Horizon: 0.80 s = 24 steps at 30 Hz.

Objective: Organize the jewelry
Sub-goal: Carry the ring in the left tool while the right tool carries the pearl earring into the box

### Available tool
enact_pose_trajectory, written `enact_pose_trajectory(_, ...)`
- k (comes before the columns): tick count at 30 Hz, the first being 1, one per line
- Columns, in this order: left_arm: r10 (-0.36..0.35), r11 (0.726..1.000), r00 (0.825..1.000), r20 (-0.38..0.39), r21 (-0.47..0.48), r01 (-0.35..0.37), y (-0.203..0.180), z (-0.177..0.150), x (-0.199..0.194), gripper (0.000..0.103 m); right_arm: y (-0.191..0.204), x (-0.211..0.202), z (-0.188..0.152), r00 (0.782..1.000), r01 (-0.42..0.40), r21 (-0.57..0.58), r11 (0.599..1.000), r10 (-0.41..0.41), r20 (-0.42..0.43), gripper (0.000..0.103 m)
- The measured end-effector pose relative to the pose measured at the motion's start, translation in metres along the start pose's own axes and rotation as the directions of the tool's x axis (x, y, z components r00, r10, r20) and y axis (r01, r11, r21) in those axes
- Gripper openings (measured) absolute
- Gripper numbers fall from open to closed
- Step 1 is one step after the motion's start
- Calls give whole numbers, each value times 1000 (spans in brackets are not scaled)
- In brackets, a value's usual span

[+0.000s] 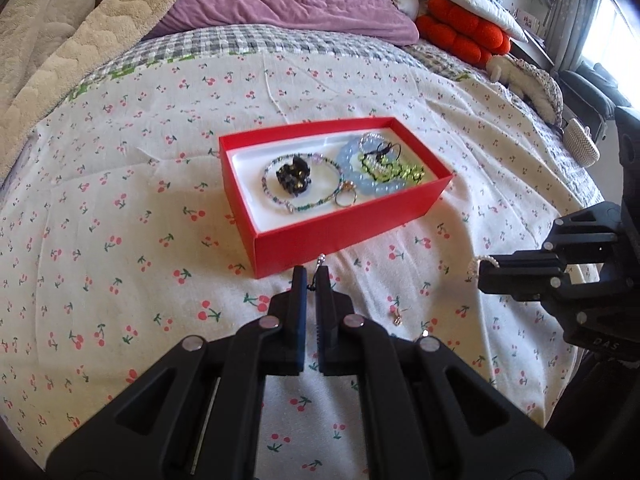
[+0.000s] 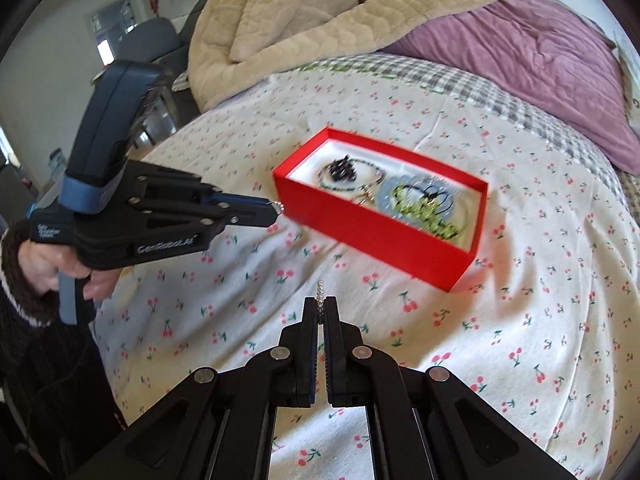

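Nearest you, the left gripper [image 1: 311, 276] has its jaws pinched narrow on a small silver earring [image 1: 321, 259], and the right gripper [image 2: 320, 307] clamps a pearl bracelet [image 2: 319, 292]; both are light, slippery and delicate, so grip the beads, not the clasps. Beyond, the red box [image 1: 320, 236] holds bracelets on the bed [image 1: 120, 200]. Only your left view shows a gold earring [image 1: 397, 317] loose on the sheet.

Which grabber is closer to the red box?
Left. The left gripper sits just short of the red box near wall, pinching a small silver piece. The right gripper, holding a pearl strand, is farther back over the bedsheet.
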<state>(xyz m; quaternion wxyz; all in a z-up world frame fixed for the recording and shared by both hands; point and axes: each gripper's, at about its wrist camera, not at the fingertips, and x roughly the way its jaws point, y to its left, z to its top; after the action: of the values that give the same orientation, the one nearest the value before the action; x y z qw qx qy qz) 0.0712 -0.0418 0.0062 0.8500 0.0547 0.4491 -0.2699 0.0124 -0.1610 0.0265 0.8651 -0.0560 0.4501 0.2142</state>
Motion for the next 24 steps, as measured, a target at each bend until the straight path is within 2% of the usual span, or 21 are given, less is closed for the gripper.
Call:
enact_pose_trajectory(7,-12,1000,999,33,-7,13,-6,15,-8,5,-12,-13,13,999,28,60,998,-31,44,3)
enact_pose_trajectory(12,-17,1000,999,44,-12,18,-12,30,-6,5,-27,-17,24,996,45,145,988,-56,73,3)
enact_pose_trajectory(18,-30,999,999,37,-9,31,-18,50,4,5,-51,-12,38,995,23,266,964,-47,86,3)
enact_pose_trajectory(24,-47,997,999,1,-54,47,-14,66,26,5,-69,6,53,997,-18,357,934,-11,81,3)
